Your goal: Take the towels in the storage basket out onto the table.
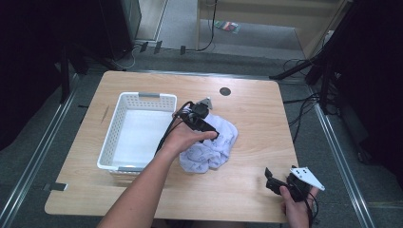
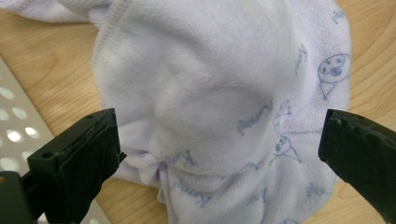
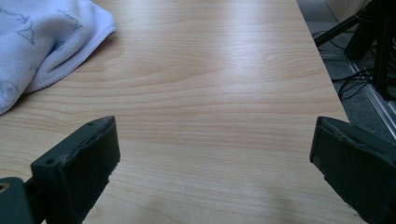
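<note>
Barely started, I'd say: the printed lavender towel [image 1: 211, 145] lies crumpled on the table [image 1: 252, 109] beside the empty white basket [image 1: 119, 116]. Left tool [image 2: 219, 140] gapes over it, gripping nothing; right tool [image 3: 212, 158] idles wide open.

one crumpled cloth [image 1: 211, 145], one white basket [image 1: 124, 102], two tools, one table [image 1: 256, 118]

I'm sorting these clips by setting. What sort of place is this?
Probably a lab or recording studio, not a home: a lone wooden table sits on grey carpet between floor rails, with cables and dark stands around it. A cloth and white basket look like staged props.
</note>
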The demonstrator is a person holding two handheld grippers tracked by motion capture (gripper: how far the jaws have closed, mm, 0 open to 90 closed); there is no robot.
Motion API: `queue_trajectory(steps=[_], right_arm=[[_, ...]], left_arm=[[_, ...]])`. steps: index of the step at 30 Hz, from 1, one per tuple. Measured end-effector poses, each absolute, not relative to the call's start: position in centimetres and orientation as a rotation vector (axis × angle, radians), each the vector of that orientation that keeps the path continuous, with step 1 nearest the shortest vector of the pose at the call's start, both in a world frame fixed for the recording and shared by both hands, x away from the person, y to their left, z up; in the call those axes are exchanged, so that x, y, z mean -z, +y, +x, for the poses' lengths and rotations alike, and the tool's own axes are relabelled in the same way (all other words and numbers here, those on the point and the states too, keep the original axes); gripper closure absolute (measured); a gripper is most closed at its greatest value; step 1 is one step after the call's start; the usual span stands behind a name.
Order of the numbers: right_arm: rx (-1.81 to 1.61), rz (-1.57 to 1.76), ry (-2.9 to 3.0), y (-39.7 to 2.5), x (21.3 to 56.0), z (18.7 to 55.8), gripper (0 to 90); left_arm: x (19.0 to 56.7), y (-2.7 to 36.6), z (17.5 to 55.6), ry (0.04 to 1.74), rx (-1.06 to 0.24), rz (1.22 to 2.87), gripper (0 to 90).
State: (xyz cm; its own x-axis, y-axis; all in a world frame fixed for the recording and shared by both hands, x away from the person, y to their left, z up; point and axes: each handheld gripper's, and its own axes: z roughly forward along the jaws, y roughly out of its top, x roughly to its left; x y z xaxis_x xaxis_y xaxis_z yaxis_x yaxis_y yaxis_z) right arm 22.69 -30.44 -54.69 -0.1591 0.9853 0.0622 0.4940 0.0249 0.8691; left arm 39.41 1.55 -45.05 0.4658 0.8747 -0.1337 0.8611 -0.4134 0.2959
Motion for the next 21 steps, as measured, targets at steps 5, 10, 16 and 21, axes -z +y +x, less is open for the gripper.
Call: queue_trajectory(steps=[5, 10, 16, 21], right_arm=[[-1.06, 1.514, 1.713, -30.4, 54.7, 22.7, 1.6], [-1.058, 1.517, 1.712, -30.4, 54.7, 22.7, 1.5], [-1.056, 1.519, 1.712, -30.4, 54.7, 22.7, 1.6], [-1.052, 1.52, 1.711, -30.4, 54.7, 22.7, 1.6]], left_arm=[[44.3, 2.5, 39.3, 1.468, -0.078, 2.377, 0.0], [43.2, 3.8, 39.3, 1.483, -0.099, 2.369, 0.0], [41.8, 5.9, 39.2, 1.522, -0.138, 2.329, 0.0], [40.6, 7.6, 39.1, 1.537, -0.148, 2.325, 0.0]])
